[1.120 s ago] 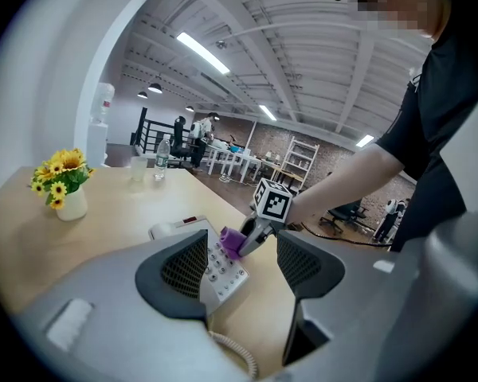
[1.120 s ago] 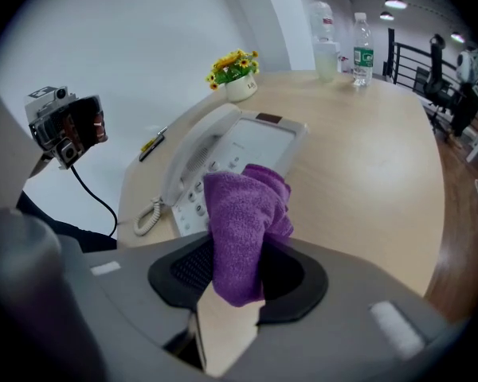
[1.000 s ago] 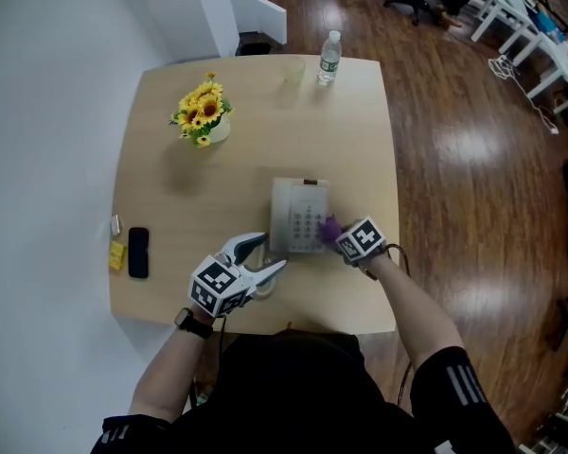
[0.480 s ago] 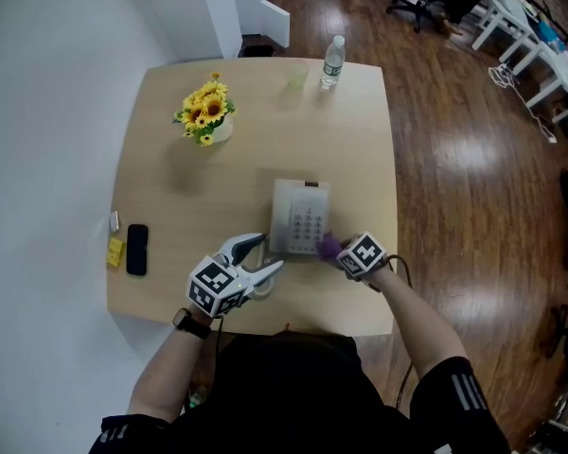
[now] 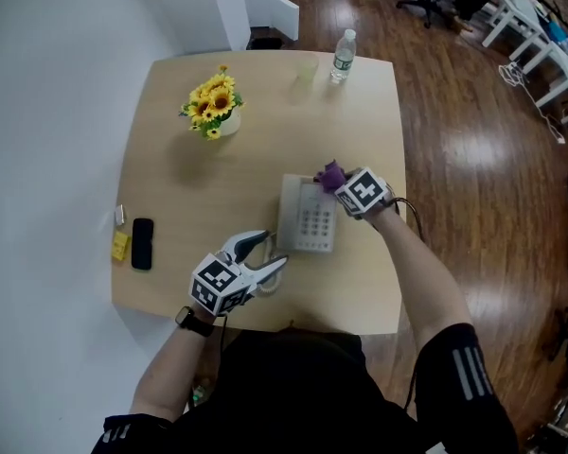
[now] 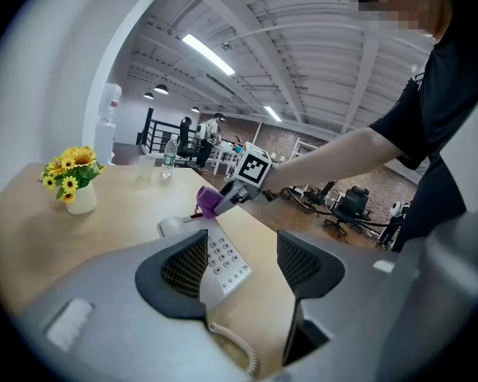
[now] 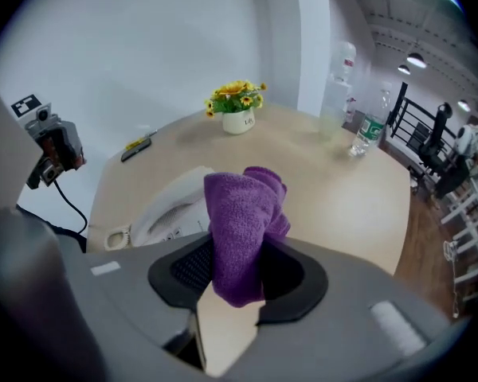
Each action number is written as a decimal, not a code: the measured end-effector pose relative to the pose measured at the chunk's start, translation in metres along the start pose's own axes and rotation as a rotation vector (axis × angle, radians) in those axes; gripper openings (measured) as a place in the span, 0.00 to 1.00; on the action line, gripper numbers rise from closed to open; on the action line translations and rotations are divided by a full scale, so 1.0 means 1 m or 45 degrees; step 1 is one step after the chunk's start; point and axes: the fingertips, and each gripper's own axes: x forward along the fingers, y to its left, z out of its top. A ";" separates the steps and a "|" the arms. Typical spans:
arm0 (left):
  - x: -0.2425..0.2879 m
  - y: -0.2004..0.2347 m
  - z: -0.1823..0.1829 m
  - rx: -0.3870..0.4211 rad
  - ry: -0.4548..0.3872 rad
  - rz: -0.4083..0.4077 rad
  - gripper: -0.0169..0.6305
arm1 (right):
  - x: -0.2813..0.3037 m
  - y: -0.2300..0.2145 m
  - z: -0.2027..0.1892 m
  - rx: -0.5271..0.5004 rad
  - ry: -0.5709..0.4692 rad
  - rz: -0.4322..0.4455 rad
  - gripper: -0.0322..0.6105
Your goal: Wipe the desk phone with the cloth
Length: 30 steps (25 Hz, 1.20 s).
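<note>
**Lightly over the far end of the handset**

Firmly pinched, the purple cloth sits folded between the right gripper's jaws, which are closed down on it, with a wad sticking out ahead. It hangs at the far right corner of the desk phone, which lies on the wooden table towards the near edge. No view settles whether cloth and phone touch.

The left gripper gapes wide and holds nothing, just beside the phone's near left corner. It could probably steady the light base there while the cloth is drawn towards the person in flat, gentle strokes that do not lift the receiver.

Only the left gripper view shows the keypad and the coiled cord. Only the right gripper view shows the handset in its cradle. The head view alone gives the layout, with the sunflower vase and water bottle well apart from the phone.
</note>
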 end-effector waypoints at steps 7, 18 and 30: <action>-0.005 0.009 -0.001 -0.015 -0.006 0.014 0.44 | 0.017 0.032 -0.029 -0.074 0.054 0.038 0.28; 0.009 0.000 -0.001 0.011 0.002 -0.052 0.44 | 0.022 0.128 -0.106 -0.109 0.087 0.168 0.28; -0.001 0.000 0.001 0.013 -0.010 -0.042 0.44 | 0.000 0.092 -0.057 -0.100 -0.022 0.105 0.28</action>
